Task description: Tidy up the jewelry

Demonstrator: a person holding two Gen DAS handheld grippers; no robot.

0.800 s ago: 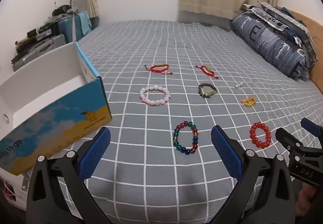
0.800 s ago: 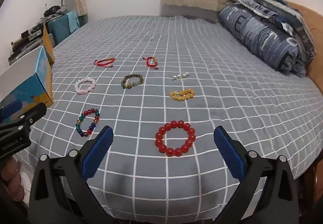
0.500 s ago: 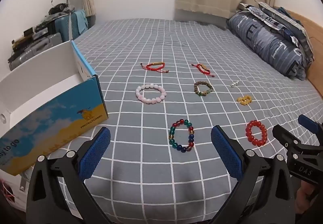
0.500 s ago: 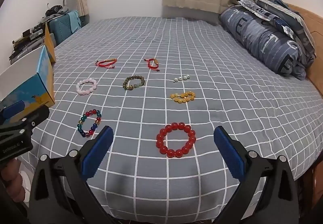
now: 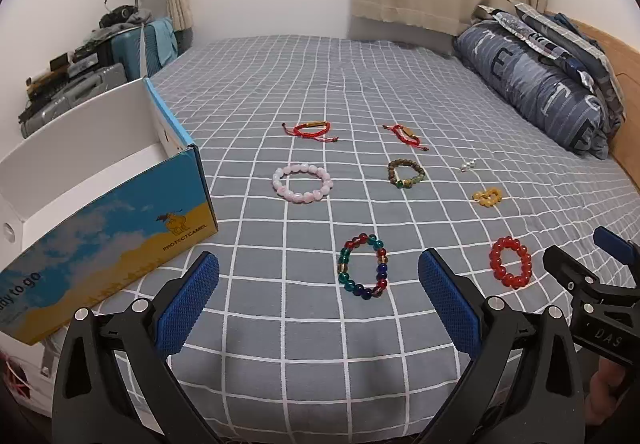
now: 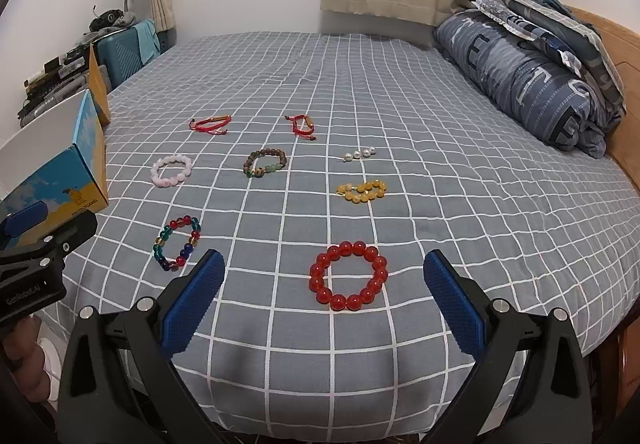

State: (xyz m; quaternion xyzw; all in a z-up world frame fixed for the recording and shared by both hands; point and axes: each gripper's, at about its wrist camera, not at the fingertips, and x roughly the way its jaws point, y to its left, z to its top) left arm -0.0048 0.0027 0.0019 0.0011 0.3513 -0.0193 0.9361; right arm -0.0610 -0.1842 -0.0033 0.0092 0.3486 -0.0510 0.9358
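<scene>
Left wrist view: left tongs spread wide and empty, hovering over the near edge of the bed, lined up just short of the multicolour bead bracelet. Open box standing to the left on the bed edge, nothing visible inside. Right wrist view: right tongs likewise wide apart and empty, framing the red bead bracelet. Further back, all lying apart on the cover: pink bracelet, brown bracelet, two red cord bracelets, yellow beads, pearls. Likely the opening step, nothing picked up yet. Next: lower onto a near bracelet, pinch one side of the ring against the soft cover, then carry to the box.
</scene>
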